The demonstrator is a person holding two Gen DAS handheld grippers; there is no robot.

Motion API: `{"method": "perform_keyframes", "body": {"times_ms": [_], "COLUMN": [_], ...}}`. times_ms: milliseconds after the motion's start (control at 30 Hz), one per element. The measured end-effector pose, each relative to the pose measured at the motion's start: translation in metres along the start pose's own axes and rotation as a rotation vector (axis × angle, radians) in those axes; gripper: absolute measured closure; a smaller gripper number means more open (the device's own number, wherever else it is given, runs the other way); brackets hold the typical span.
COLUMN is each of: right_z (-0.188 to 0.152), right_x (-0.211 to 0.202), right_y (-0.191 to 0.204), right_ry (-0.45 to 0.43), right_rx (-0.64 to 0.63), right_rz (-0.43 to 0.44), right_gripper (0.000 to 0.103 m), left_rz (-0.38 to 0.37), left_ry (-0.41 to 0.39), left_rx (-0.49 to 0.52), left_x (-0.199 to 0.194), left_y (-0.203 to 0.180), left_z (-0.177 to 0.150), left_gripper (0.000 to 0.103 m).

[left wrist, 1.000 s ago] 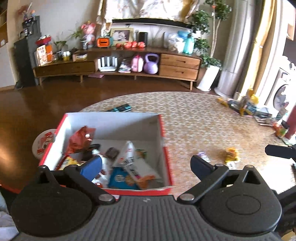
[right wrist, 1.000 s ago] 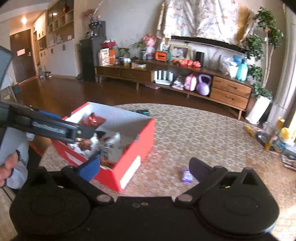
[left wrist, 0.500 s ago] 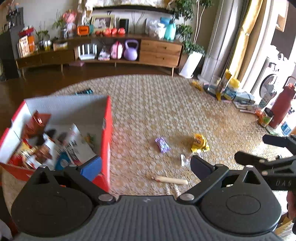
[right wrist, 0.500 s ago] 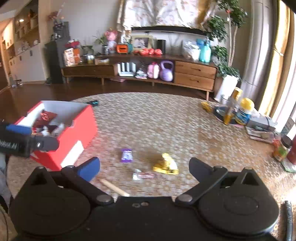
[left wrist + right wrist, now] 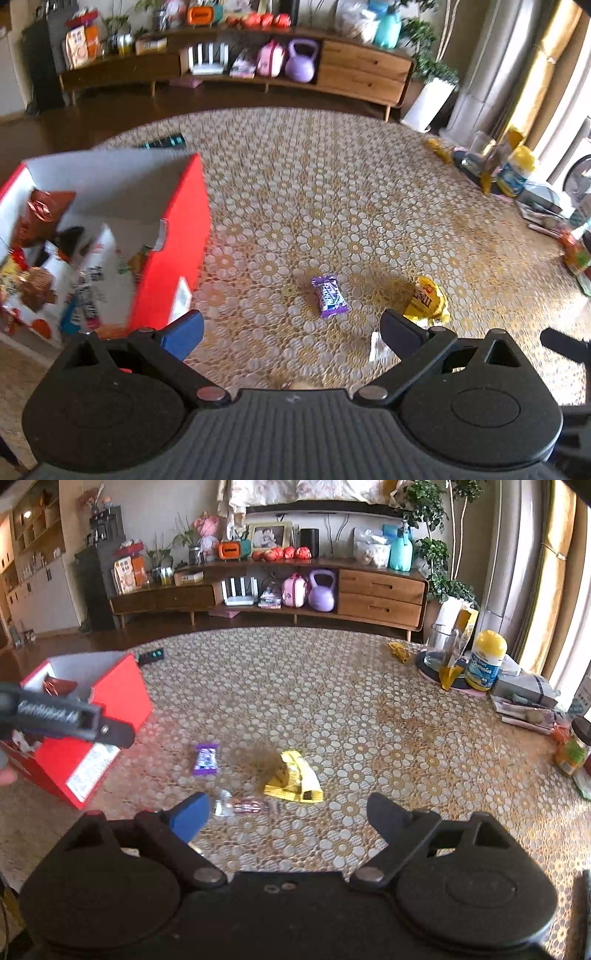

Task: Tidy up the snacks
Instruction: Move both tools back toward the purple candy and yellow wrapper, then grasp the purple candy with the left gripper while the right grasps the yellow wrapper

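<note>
A red box (image 5: 173,240) with white inside, holding several snack packets, stands on the round patterned table (image 5: 332,184); it also shows in the right wrist view (image 5: 122,698). A purple candy (image 5: 330,295) lies right of the box, also in the right wrist view (image 5: 205,758). A yellow packet (image 5: 424,301) lies further right (image 5: 295,777). A small clear-wrapped candy (image 5: 245,806) lies in front. My left gripper (image 5: 291,332) is open and empty just short of the purple candy. My right gripper (image 5: 284,812) is open and empty near the clear candy.
A glass (image 5: 439,646), a yellow-lidded bottle (image 5: 484,661), books (image 5: 524,698) and jars (image 5: 572,749) crowd the table's right edge. A remote (image 5: 151,655) lies behind the box. A wooden sideboard (image 5: 277,590) stands beyond the table.
Both grippers have swung right, away from the box, toward the loose snacks. The left gripper has moved nearer the purple candy. Both stayed open.
</note>
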State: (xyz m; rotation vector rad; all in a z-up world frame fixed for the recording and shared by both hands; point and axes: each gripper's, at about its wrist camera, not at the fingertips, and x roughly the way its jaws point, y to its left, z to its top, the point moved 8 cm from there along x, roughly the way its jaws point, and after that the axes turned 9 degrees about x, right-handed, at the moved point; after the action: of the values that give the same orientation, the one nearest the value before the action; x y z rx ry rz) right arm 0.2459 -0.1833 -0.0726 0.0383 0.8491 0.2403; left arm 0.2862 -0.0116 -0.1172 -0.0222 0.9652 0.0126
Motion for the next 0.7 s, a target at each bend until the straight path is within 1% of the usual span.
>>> {"method": "perform_keyframes", "body": {"times_ms": [100,267,467,500,567,600,633,667,700], "right_z": [0.002,0.004,0.009,0.01,0.01,0.01,0.01,0.011,0.011], "right_x": [0.018,0.042,0.07,0.075,0.083,0.087,0.091,0.094,0.096], "right_y": [-0.007,-0.013,-0.017,-0.017,-0.016,-0.016,-0.015,-0.014,-0.012], "right_ry": [0.017,0.039,0.055,0.057,0.066,0.069,0.072,0.075,0.077], "right_rx": [0.015,0.024,0.053,0.058,0.065,0.066,0.066,0.062,0.055], "right_rz": [0.007,0.017,0.036,0.036,0.041,0.043,0.042,0.043,0.045], "right_gripper": [0.018,0.031,0.036,0.037,0.044,0.045,0.045,0.046,0.047], "left_rz": [0.015,0.053,0.073,0.079,0.072,0.072,0.078,0.08,0.081], "left_ry": [0.023,0.058,0.08,0.08,0.088,0.094,0.098,0.1,0.104], "left_rx": [-0.014,-0.03,-0.045,-0.045,-0.044,-0.045,-0.046,-0.045,-0.043], "left_x": [0.022,0.058,0.087,0.091,0.099,0.103,0.106,0.108,0.11], "left_y": [-0.007,-0.013,-0.017,-0.019,-0.024,-0.025,-0.026,-0.026,-0.027], "left_z": [0.006,0.012,0.014,0.014,0.014,0.014,0.013,0.013,0.013], "left_gripper": [0.001,0.001,0.002,0.004,0.014,0.015,0.018,0.027,0.032]}}
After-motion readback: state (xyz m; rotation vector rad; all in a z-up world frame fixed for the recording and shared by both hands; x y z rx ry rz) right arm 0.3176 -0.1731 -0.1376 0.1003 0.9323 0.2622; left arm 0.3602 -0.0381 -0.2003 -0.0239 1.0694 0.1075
